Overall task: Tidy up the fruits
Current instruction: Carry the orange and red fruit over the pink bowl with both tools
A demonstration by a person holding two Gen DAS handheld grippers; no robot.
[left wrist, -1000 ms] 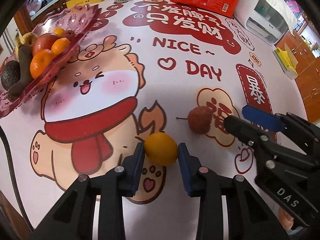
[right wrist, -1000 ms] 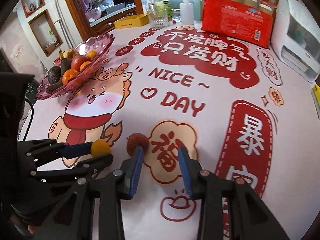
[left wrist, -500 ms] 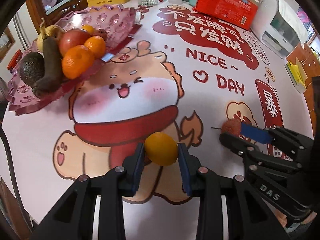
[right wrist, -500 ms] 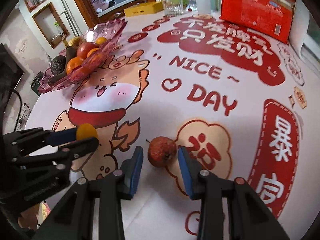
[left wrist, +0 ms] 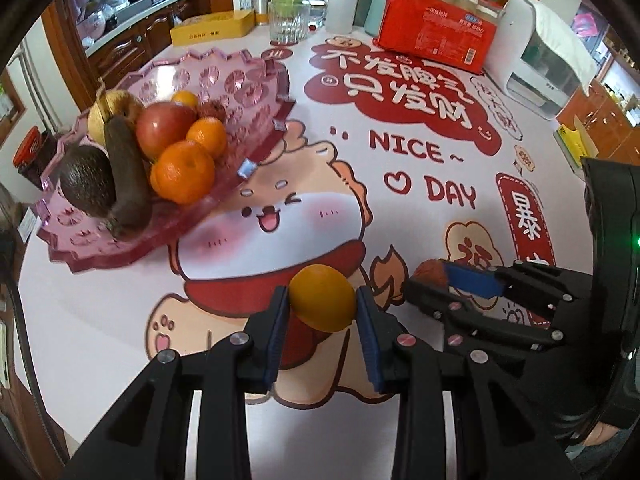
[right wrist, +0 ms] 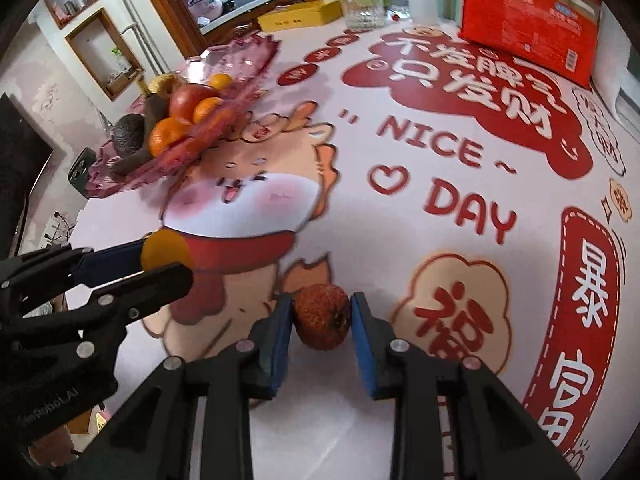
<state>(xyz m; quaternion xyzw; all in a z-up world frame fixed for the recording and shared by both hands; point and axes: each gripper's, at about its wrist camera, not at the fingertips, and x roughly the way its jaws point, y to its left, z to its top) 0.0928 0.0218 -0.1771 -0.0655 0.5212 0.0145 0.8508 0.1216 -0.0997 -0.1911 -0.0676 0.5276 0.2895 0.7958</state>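
**Both claws loaded: orange on my left, lychee on my right**

The small orange fruit [left wrist: 322, 298] sits squarely between the blue pads of my left gripper [left wrist: 322, 312], pinched on both sides and held clear above the printed tablecloth [left wrist: 400, 92]. In the right wrist view the same fruit [right wrist: 166, 250] shows at the tip of that claw, off to the left of my other tool.

The rough, reddish-brown lychee [right wrist: 321, 317] lies between the pads of my right gripper [right wrist: 321, 334]. Its jaws have just been closing, and both pads now press the fruit's sides. I cannot tell whether the lychee rests on the cloth or is just off it. From the left camera it [left wrist: 431, 274] peeks out beside the right claw's blue pad, near the orange.

Further out, at the table's left edge, stands the pink fruit tray [left wrist: 248, 80]. Heaped at its near left end are two tangerines [left wrist: 182, 172], a red apple [left wrist: 164, 128], a dark avocado [left wrist: 86, 184], a long brown fruit [left wrist: 126, 176] and a yellow pear [left wrist: 106, 114]; the far right part of the tray is bare. Open cloth lies between both claws and the tray.

Along the far edge stand a drinking glass [left wrist: 289, 20], a yellow box [left wrist: 212, 28], a red multipack of jars [left wrist: 436, 32] and a white appliance [left wrist: 540, 64]
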